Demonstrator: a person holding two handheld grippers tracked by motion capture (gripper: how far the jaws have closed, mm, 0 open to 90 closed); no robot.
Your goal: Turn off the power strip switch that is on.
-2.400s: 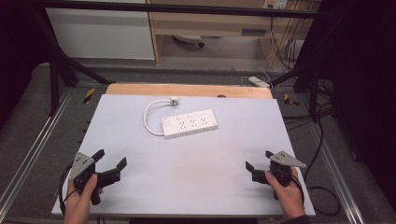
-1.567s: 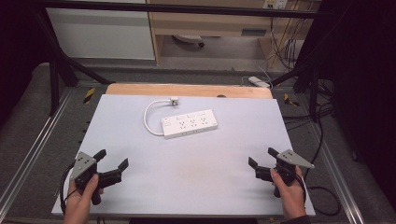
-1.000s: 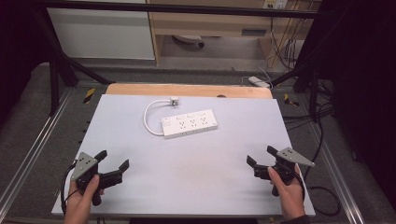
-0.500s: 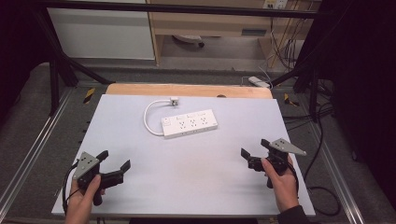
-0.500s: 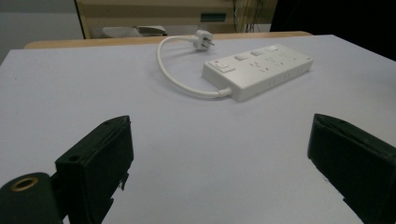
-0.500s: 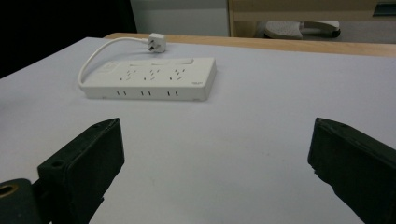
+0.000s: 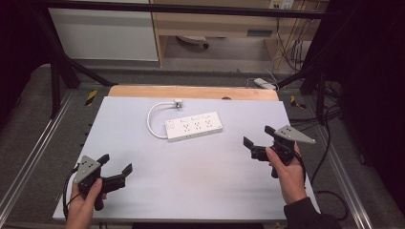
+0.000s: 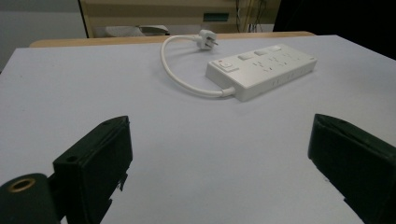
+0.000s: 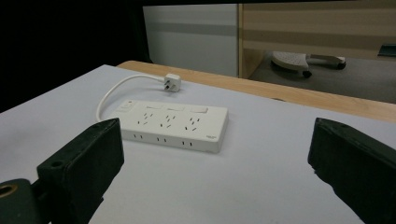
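A white power strip (image 7: 193, 127) lies at the middle back of the pale table (image 7: 191, 191), its short white cord looping to a plug (image 7: 178, 101) near the back edge. The strip (image 8: 261, 70) and plug (image 8: 207, 39) appear ahead in the left gripper view; the strip (image 9: 175, 122) lies close ahead in the right gripper view, its plug (image 9: 172, 81) behind it. My left gripper (image 7: 114, 163) rests open near the front left corner, held in a hand. My right gripper (image 7: 259, 136) is open, raised right of the strip, nothing between its jaws.
A wooden strip (image 7: 191, 92) borders the table's back edge. Metal rails (image 7: 28, 157) run along both sides. Behind stand a white cabinet (image 7: 105, 28), a wooden shelf unit (image 7: 215, 24) and hanging cables (image 7: 286, 43). A cable (image 7: 329, 195) trails off the right side.
My right gripper has moved forward and left from the front right corner toward the power strip. The left gripper has barely shifted. Both stayed open.
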